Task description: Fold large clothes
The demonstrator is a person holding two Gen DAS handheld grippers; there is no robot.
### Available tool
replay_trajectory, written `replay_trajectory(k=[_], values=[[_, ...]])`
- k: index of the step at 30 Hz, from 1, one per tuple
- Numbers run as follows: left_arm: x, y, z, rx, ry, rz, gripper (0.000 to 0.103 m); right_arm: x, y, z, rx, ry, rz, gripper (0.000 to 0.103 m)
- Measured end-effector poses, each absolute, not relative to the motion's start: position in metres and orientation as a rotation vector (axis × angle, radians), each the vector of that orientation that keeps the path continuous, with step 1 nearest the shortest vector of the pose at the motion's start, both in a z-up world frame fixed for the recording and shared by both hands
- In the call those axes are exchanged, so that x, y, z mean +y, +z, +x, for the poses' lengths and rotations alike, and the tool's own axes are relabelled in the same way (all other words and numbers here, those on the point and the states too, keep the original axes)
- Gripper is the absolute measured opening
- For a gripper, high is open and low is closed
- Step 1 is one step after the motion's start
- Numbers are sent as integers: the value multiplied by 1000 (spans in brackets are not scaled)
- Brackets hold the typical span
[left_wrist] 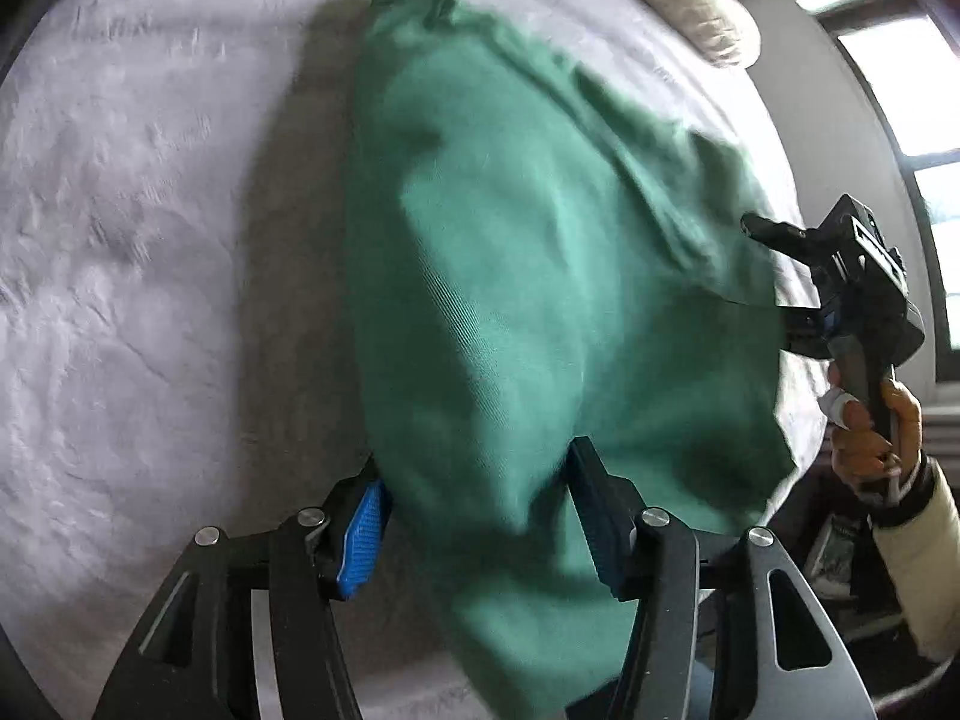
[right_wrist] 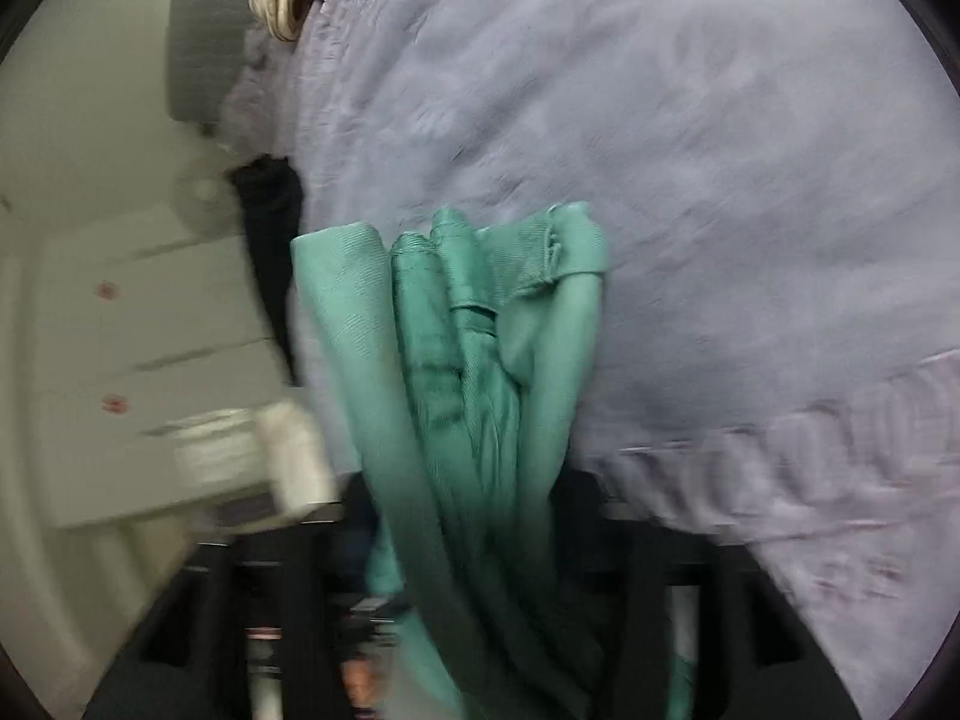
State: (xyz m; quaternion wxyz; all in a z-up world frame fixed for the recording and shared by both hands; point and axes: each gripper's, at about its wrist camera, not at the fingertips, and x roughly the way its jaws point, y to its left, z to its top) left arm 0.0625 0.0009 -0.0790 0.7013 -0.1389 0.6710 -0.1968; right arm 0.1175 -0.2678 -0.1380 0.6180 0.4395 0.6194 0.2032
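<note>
A large green garment (left_wrist: 510, 240) lies bunched along the pale bed cover (left_wrist: 150, 240), its near end rising between my left gripper's fingers. My left gripper (left_wrist: 477, 462) stands open. Its blue pad (left_wrist: 360, 540) is bare beside the cloth, and the cloth drapes over the other finger. At the right edge of the bed a hand (left_wrist: 864, 426) holds my right gripper (left_wrist: 771, 282), jaws wide apart around the garment's side. In the right wrist view the garment (right_wrist: 456, 300) is gathered in thick folds running down between the blurred dark fingers of my right gripper (right_wrist: 474, 498).
A cream pillow (left_wrist: 690, 0) lies at the far end of the bed, before a bright window (left_wrist: 900, 90). The right wrist view shows the bed cover (right_wrist: 660, 150), a white drawer cabinet (right_wrist: 120, 330) beside the bed, and a white box (right_wrist: 294, 456) near the gripper.
</note>
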Motion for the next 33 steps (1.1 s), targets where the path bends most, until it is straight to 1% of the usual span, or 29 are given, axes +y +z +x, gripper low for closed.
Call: replay_trajectory(k=[1,4,6,7,8,9,10,11,14,16,18,19,20,21,24,28,29,33], values=[[18,-71,51,1483,-459,-307,58,-271,-129,118,1420,444,946,80],[29,-54,53,1420,-463,-303,58,-279,-95,117,1353,392,769,79],[35,-50,66,1357,-394,-284,58,-276,-82,120,1309,408,719,76],[35,-49,72,1339,-356,-280,58,-271,-80,122,1308,423,698,72],[38,-51,77,1323,-316,-282,58,-267,-82,123,1318,436,684,54],[42,-55,85,1311,-288,-288,58,-256,-87,129,1338,452,666,33],[43,-58,91,1302,-264,-286,58,-257,-88,118,1352,466,656,7],[40,-62,95,1295,-242,-273,58,-255,-88,108,1355,471,619,7],[10,-74,99,1294,-234,-217,58,-240,-64,102,1276,472,415,6],[-11,-88,99,1301,-242,-178,58,-245,-68,106,1285,444,359,6],[-17,-98,91,1301,-251,-162,59,-254,-89,114,1328,402,349,6],[-22,-101,92,1302,-247,-155,62,-260,-102,116,1352,383,353,7],[-27,-104,93,1303,-230,-141,69,-265,-116,118,1376,370,375,9],[-29,-103,94,1304,-210,-128,71,-270,-130,119,1397,364,418,10],[-28,-98,96,1328,-203,-122,71,-281,-140,118,1401,371,508,10],[-13,-71,79,1332,-204,-81,71,-295,-125,112,1424,367,547,13],[-8,-64,72,1338,-213,-86,71,-299,-117,109,1421,364,547,16],[-3,-53,38,1390,-264,-109,71,-311,-83,81,1404,357,506,17]])
